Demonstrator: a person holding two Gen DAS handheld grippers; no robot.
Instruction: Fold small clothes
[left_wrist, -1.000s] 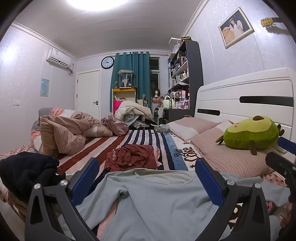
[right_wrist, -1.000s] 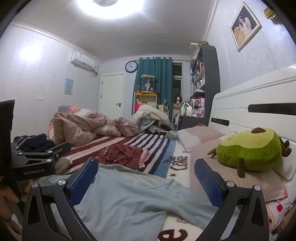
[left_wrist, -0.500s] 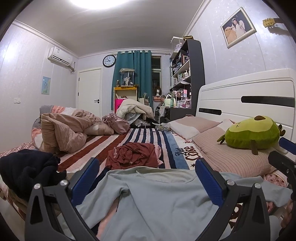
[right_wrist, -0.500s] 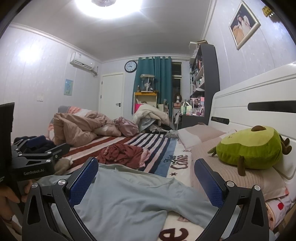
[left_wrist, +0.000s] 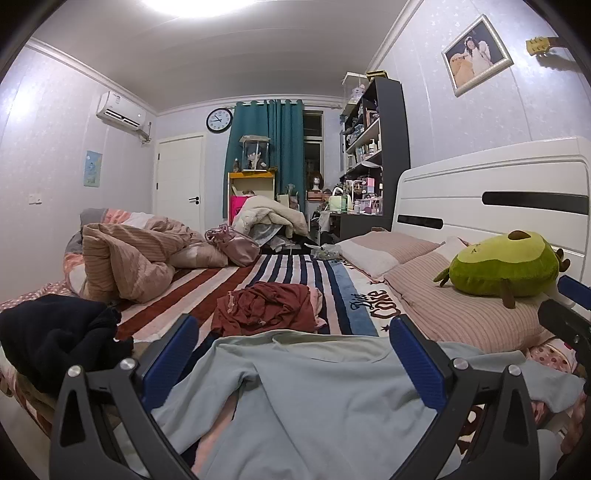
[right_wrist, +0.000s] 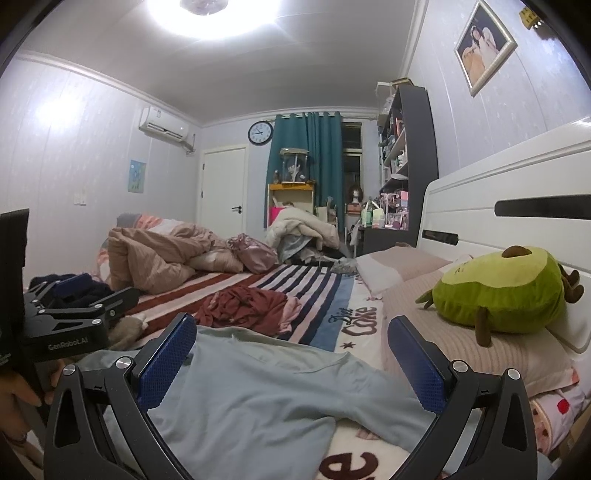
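Note:
A pale blue long-sleeved top (left_wrist: 314, 398) lies spread on the striped bed, its sleeves out to both sides; it also shows in the right wrist view (right_wrist: 258, 398). My left gripper (left_wrist: 291, 354) is open and empty, held just above the top. My right gripper (right_wrist: 291, 358) is open and empty, above the top's right side. The left gripper also shows at the left edge of the right wrist view (right_wrist: 74, 310). A crumpled dark red garment (left_wrist: 266, 306) lies further up the bed.
A dark navy garment heap (left_wrist: 55, 339) lies at the left bed edge. A green avocado plush (left_wrist: 506, 269) sits on striped pillows (left_wrist: 469, 317) by the white headboard (left_wrist: 491, 195). A bunched pink duvet (left_wrist: 129, 258) and a pink bag (left_wrist: 232, 247) lie far left.
Both grippers have drifted slightly, so the views shift a little. The pale blue top lies unmoved and both stay open.

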